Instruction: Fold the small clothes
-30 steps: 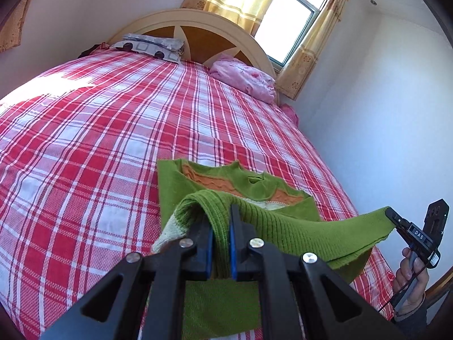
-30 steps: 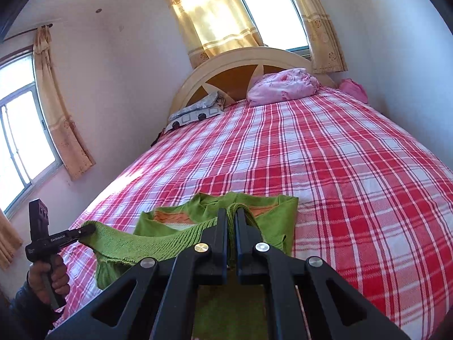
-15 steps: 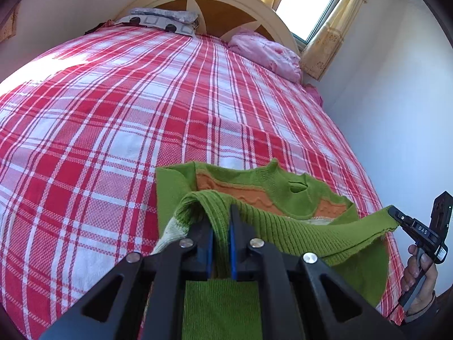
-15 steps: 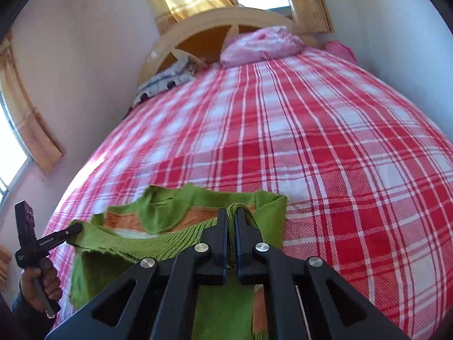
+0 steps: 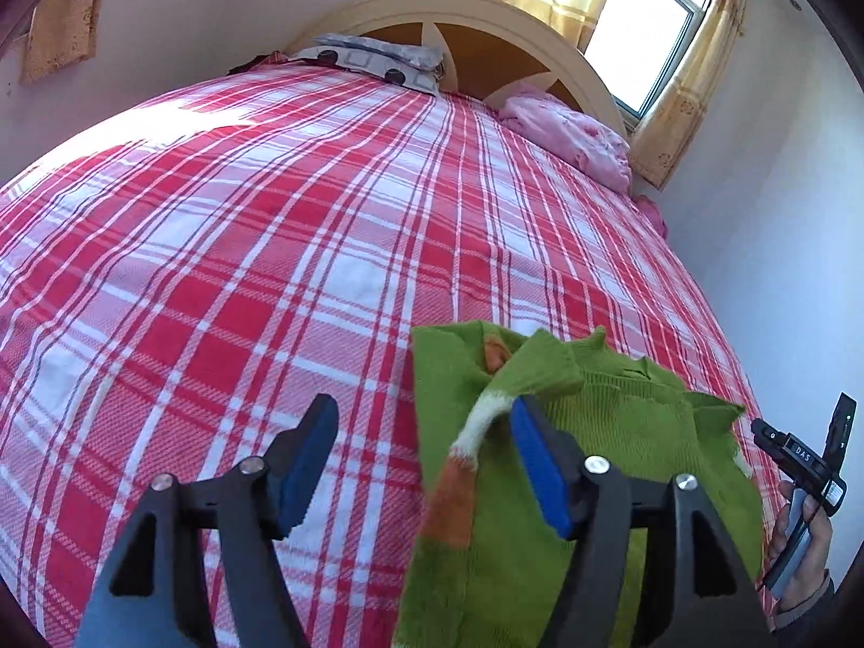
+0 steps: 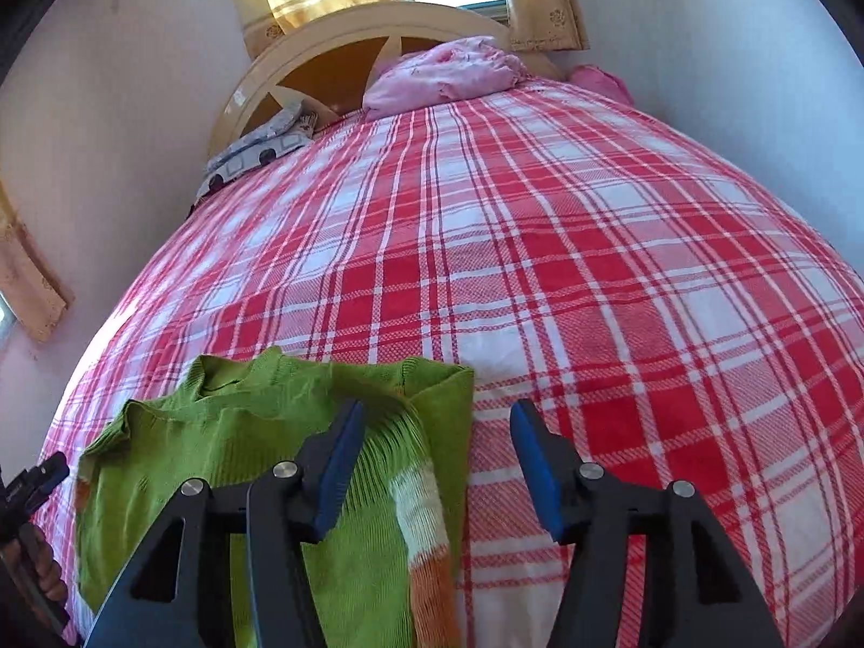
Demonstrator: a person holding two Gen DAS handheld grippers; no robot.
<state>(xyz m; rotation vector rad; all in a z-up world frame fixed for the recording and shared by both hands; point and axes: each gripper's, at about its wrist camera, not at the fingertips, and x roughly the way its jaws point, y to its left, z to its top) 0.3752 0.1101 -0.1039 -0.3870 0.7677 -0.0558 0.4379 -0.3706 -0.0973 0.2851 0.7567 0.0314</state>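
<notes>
the sweater (image 5: pixel 621 448) is lying on the bed (image 5: pixel 324 248), near the foot end, with its collar pointing toward the headboard (image 6: pixel 345 43). the lower half is lying doubled over the upper half, so the hem is resting close to the collar; this placement is shortening the garment into a compact stack.

the left claw (image 5: pixel 421 464) is standing with its jaws wide apart and is gripping nothing. its right pad is touching the left edge of the sweater, where a sleeve (image 5: pixel 470 464) with white and orange bands is running along the fold; the left pad is hovering over bare plaid cover. the right claw (image 6: pixel 437 459) is likewise spread apart and is holding nothing. its left pad is sitting against the ribbed edge on the sweater's right side, beside the other banded sleeve (image 6: pixel 421 518); the right pad is over bare cover.

both claws are flanking the garment at its outer edges, which is consistent with a release at the two corners so that the fold lands square. judged from this layout, one fold is in place and a further fold across the width is probably remaining.

a pink pillow (image 6: pixel 443 75) and a grey patterned pillow (image 5: pixel 372 56) are lying well apart from the work area, at the headboard.
</notes>
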